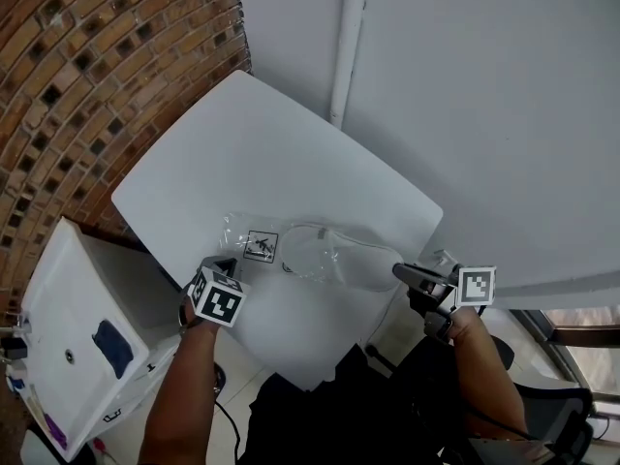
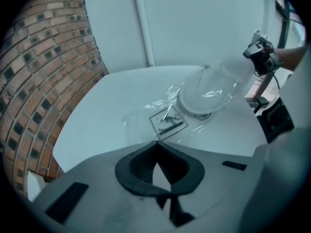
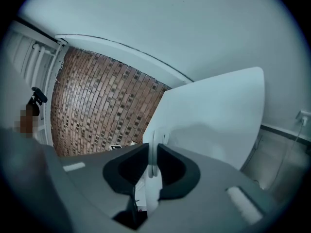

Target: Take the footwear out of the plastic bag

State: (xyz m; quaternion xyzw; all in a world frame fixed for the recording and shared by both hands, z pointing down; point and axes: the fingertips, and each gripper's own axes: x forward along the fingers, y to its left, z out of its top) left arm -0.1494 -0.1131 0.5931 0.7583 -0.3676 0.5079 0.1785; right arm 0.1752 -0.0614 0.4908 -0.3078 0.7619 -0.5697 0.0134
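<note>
The right claw [image 3: 151, 165] clamps the white slipper's [image 1: 356, 262] thin edge at 3 o'clock. The left claw [image 2: 156, 144] pinches the plastic bag's [image 1: 254, 232] 9 o'clock end, low over the tabletop [image 1: 242, 134]. The slipper sits mostly bagged, so slick film could slip free and the bag would drag along.

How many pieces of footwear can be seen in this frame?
1 for certain: a white slipper partly in the plastic bag, its end pinched by the right hand-held gripper. A second may hide underneath.
</note>
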